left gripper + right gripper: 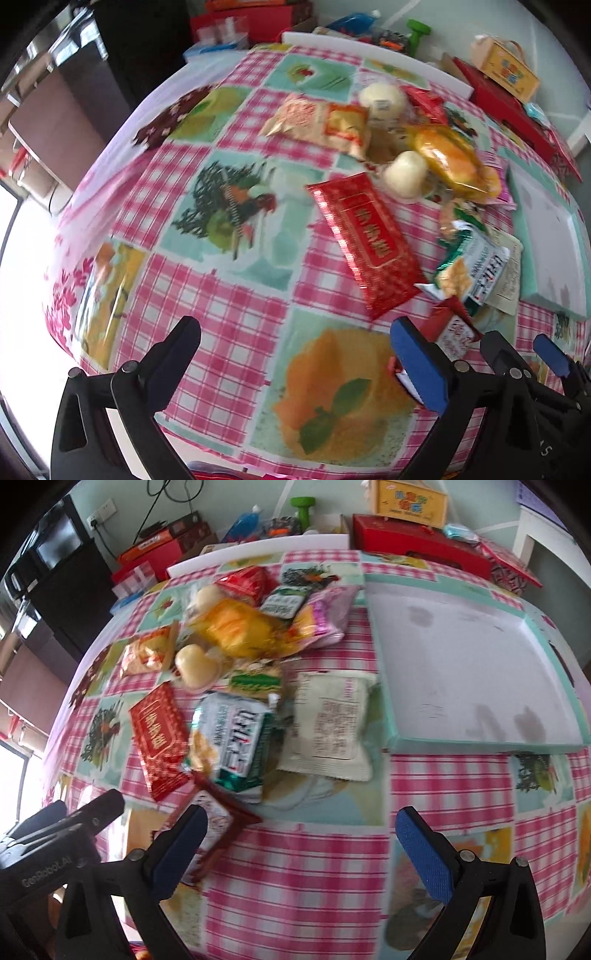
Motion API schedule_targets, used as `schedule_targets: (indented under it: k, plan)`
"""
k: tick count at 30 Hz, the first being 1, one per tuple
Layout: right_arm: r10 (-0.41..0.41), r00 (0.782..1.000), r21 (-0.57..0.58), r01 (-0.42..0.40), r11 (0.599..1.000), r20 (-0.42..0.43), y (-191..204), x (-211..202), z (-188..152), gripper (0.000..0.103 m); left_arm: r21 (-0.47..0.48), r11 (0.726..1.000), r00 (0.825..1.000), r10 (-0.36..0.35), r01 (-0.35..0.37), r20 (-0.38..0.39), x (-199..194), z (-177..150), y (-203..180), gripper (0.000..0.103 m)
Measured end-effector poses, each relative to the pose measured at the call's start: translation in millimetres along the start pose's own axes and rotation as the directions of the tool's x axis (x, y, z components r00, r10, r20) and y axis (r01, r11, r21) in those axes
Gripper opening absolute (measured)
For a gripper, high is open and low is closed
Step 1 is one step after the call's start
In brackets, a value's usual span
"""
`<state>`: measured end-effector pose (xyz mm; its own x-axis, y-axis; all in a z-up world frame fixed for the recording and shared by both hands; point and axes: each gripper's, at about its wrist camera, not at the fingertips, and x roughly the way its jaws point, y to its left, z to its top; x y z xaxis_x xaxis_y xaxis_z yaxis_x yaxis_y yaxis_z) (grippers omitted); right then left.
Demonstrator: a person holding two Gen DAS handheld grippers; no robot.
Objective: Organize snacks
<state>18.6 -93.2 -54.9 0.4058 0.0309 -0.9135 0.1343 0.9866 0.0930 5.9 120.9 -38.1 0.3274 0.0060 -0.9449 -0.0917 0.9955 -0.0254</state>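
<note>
While both hover low over the tablecloth (295,867), left claw (295,354) and right claw (301,834) gape empty.

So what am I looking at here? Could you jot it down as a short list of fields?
Surface: table under a pink checked cloth with fruit and rooster pictures
Snacks: a loose pile of packets, among them a long red packet, a green and white packet, a pale packet lying printed-back up, and a yellow wrapped bun
Tray: teal-edged tray, white inside, nothing in it, right of the pile
Left tool: open, holding nothing
Right tool: open, holding nothing
Sorted so far: nothing in the tray
</note>
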Motion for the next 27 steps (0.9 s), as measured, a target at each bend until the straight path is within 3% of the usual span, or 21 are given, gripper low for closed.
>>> schedule_targets:
  k: [9, 14, 19, 27]
  plan:
    - [0.017, 0.997, -0.011, -0.018, 1.000, -0.080, 34, 22, 5, 0.103, -0.072, 0.997, 0.999, -0.003, 0.000, -0.039, 14, 1, 34, 0.102]
    - [0.010, 0.993, -0.005, -0.010, 1.000, -0.115, 43, 33, 7, 0.103, -0.115, 0.993, 0.998, -0.038, 0.032, -0.052, 23, 0, 50, 0.102]
    - [0.012, 0.989, -0.005, -0.013, 1.000, -0.146, 58, 44, 11, 0.100, -0.140, 0.990, 0.998, -0.031, 0.023, -0.053, 26, 1, 59, 0.102]
    - [-0.029, 0.987, -0.037, 0.023, 0.999, -0.156, 73, 52, 6, 0.095, -0.137, 0.987, 0.995, -0.091, 0.084, -0.047, 27, -5, 59, 0.102]
